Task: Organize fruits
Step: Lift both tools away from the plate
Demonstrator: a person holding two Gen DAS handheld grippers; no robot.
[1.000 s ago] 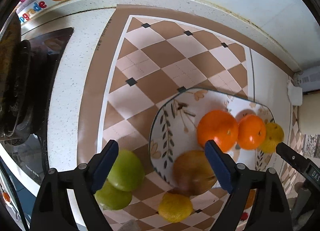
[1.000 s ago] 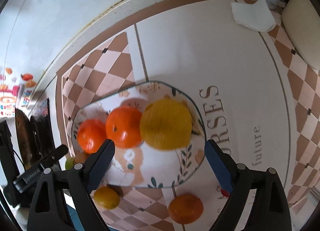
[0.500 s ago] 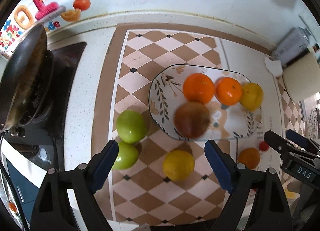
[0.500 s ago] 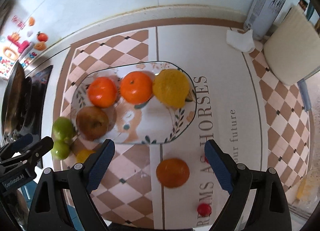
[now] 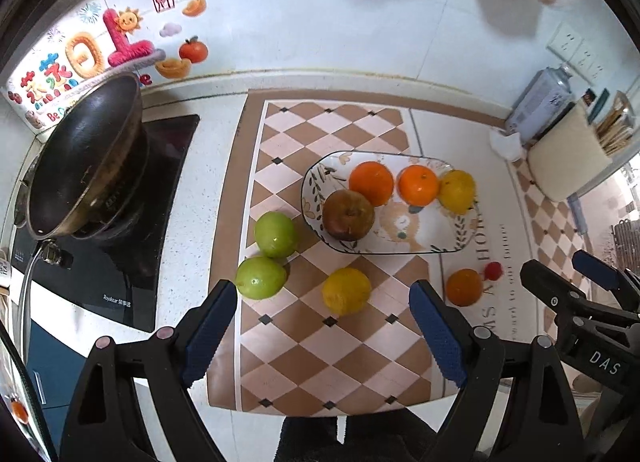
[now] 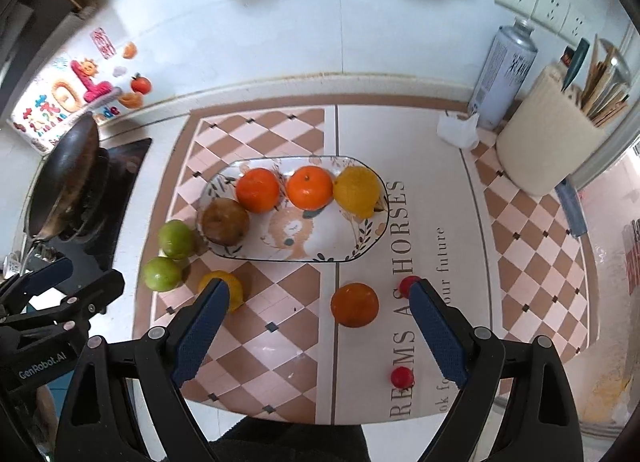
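A leaf-patterned plate [image 5: 420,232] [image 6: 320,240] on the checkered mat holds a brown fruit [image 5: 348,215] [image 6: 225,221], two oranges [image 5: 371,183] [image 6: 258,190] and a yellow fruit [image 5: 457,190] [image 6: 357,191]. On the mat lie two green apples [image 5: 276,234] [image 5: 260,277] [image 6: 175,239], a yellow fruit [image 5: 346,291] [image 6: 234,289], an orange [image 5: 464,287] [image 6: 354,304] and two small red fruits [image 6: 407,285] [image 6: 401,377]. My left gripper [image 5: 322,304] hangs open above the loose yellow fruit. My right gripper [image 6: 318,302] hangs open above the loose orange. Neither holds anything.
A black wok [image 5: 84,158] sits on a stove [image 5: 120,262] at the left. At the back right stand a spray can [image 6: 506,76], a crumpled tissue [image 6: 458,130] and a cream container [image 6: 550,142] with utensils. The counter's front edge runs just below the mat.
Both grippers have risen and drawn back from the plate, so the whole counter now shows. They stayed open and empty. The fruits have not moved.
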